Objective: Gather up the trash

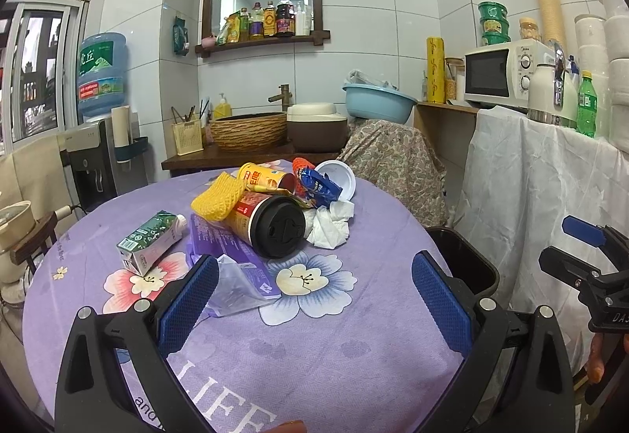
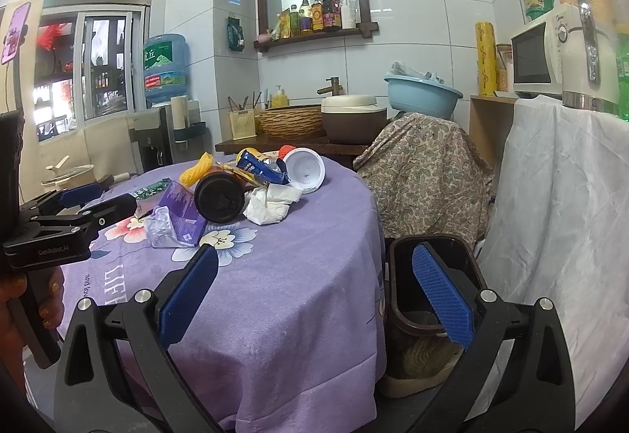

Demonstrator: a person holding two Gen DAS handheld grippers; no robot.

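Trash lies piled on the round table with the purple flowered cloth (image 1: 314, 354): a green milk carton (image 1: 151, 241), a red cup with a black lid (image 1: 271, 225), a yellow foam net (image 1: 218, 197), a yellow can (image 1: 265, 177), a blue wrapper (image 1: 318, 187), a white cup (image 1: 338, 177), a crumpled tissue (image 1: 330, 222) and a purple packet (image 1: 228, 256). A dark trash bin (image 2: 432, 279) stands on the floor right of the table. My left gripper (image 1: 314, 299) is open and empty over the table's near part. My right gripper (image 2: 314, 295) is open and empty, over the table edge and bin.
A cloth-covered chair (image 2: 428, 173) stands behind the bin. A white draped counter (image 2: 558, 217) with a microwave (image 1: 503, 73) is at the right. A dark counter with a basket sink (image 1: 247, 130) lies beyond the table. A water dispenser (image 1: 94, 158) stands at the left.
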